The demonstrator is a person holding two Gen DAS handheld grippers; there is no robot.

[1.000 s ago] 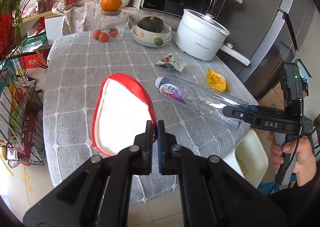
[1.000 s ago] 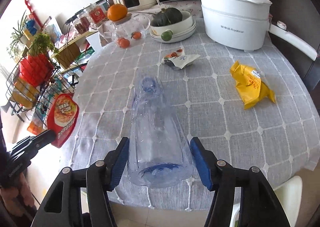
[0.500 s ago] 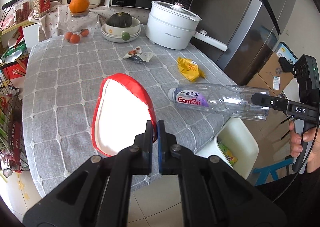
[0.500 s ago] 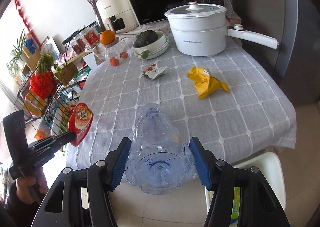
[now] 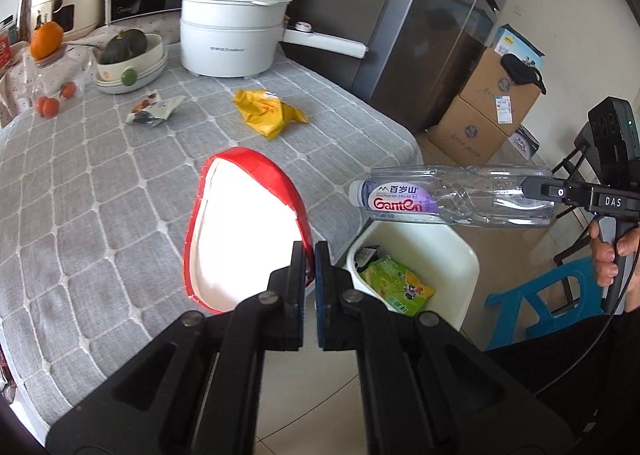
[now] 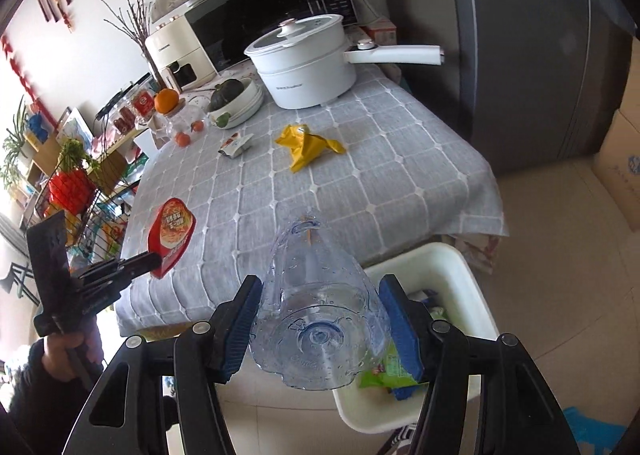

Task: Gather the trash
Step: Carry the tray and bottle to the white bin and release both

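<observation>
My left gripper [image 5: 310, 255] is shut on the rim of a red food lid [image 5: 244, 231], white underside towards me, held over the table's near edge; it also shows in the right wrist view [image 6: 173, 231]. My right gripper [image 6: 320, 315] is shut on the base of a clear plastic bottle [image 6: 316, 295], held level above the white trash bin [image 6: 460, 267]. The left wrist view shows the bottle [image 5: 448, 201] over the bin [image 5: 452, 255]. A yellow wrapper [image 5: 266, 111] and a small white wrapper [image 5: 154, 109] lie on the grey tablecloth [image 5: 80, 175].
A white electric pot [image 5: 228, 39], a bowl with a squash [image 5: 130, 55], oranges and a microwave stand at the table's back. A fridge [image 5: 432, 23], cardboard boxes [image 5: 488, 107] and a blue stool [image 5: 548, 295] stand right of the bin, which holds wrappers.
Both grippers moved right. The bottle went off the table to above the bin. The left gripper carried the red lid towards the table's bin-side edge.
</observation>
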